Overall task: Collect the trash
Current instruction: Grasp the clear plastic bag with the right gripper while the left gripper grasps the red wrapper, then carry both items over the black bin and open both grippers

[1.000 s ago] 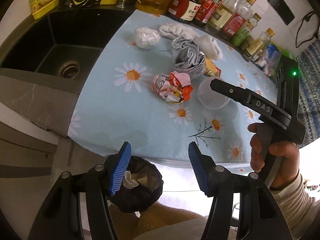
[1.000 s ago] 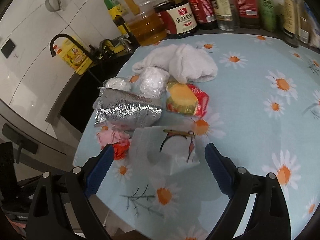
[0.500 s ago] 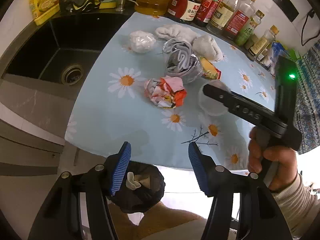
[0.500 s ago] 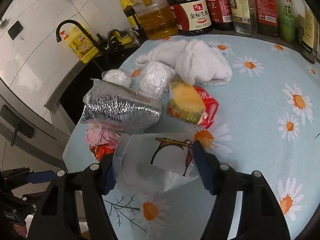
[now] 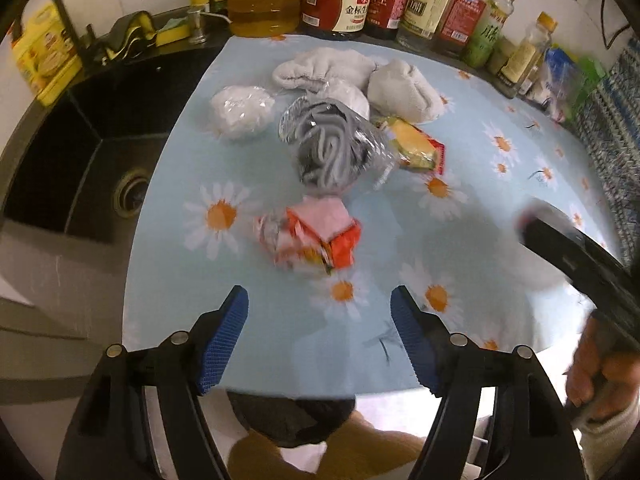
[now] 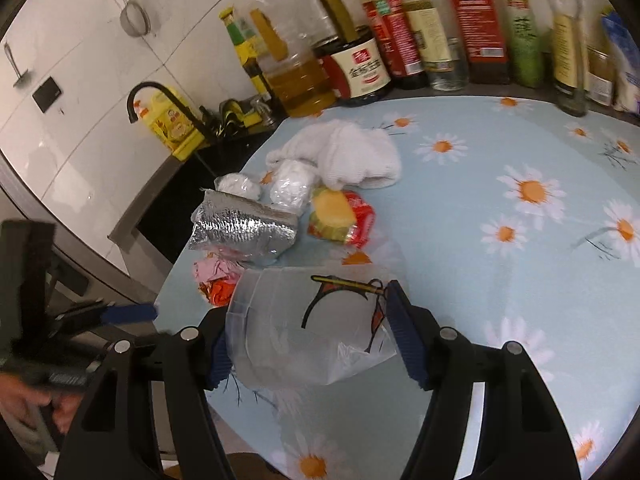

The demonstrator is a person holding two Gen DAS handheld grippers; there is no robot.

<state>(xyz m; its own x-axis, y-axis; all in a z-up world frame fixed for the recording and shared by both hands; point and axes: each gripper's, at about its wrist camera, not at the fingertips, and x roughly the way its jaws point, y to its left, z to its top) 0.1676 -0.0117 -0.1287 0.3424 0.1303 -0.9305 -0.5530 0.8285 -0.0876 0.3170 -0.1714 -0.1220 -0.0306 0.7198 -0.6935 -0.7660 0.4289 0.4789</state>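
Carrying clear plastic cup (image 6: 308,328) clamped in right gripper (image 6: 308,334).
Keeping squeeze light against crushing; left gripper (image 5: 320,340) opening, empty, nearing crumpled red wrapper (image 5: 316,238).

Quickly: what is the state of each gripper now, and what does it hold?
Left gripper: fingers opening, nothing between them.
Right gripper: closed on the clear plastic cup.
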